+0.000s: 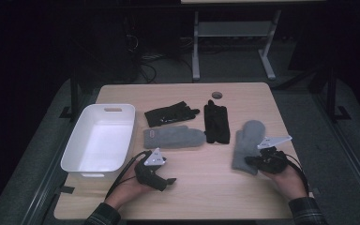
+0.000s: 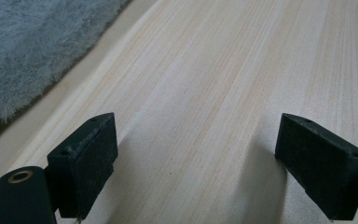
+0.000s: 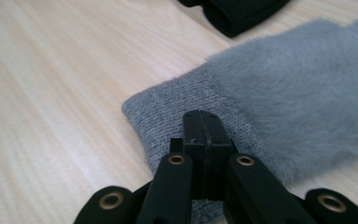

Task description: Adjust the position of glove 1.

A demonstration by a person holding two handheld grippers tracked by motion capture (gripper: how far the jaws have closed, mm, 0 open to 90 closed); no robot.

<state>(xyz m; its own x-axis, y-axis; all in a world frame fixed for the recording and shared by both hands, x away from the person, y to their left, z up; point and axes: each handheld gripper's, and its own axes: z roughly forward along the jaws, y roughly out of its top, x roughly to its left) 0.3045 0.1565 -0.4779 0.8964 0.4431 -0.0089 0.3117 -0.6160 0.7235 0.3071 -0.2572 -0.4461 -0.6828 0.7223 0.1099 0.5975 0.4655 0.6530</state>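
From the high view, the right claw (image 1: 252,161) sits at the near right of the worktop (image 1: 206,197), its tips on the near cuff end of a grey mitten (image 1: 246,140) that lies lengthwise, thumb to the left. The left claw (image 1: 168,181) rests on bare wood at the near left, just right of a white tub (image 1: 98,140). A second grey mitten (image 1: 173,138) lies crosswise near the middle, with a black glove (image 1: 170,114) beyond it and another black glove (image 1: 216,123) to its right, between the two mittens. In the left gripper view, the left claw (image 2: 196,163) is released, its jaws spread wide over bare wood with nothing between them; the fuzzy edge of the second grey mitten (image 2: 32,42) fills the far left corner. In the right gripper view, the right claw (image 3: 204,122) is clenched, jaws pressed together over the knitted cuff of the grey mitten (image 3: 279,93); whether cloth is pinched between them cannot be told. A black glove (image 3: 242,11) lies beyond.
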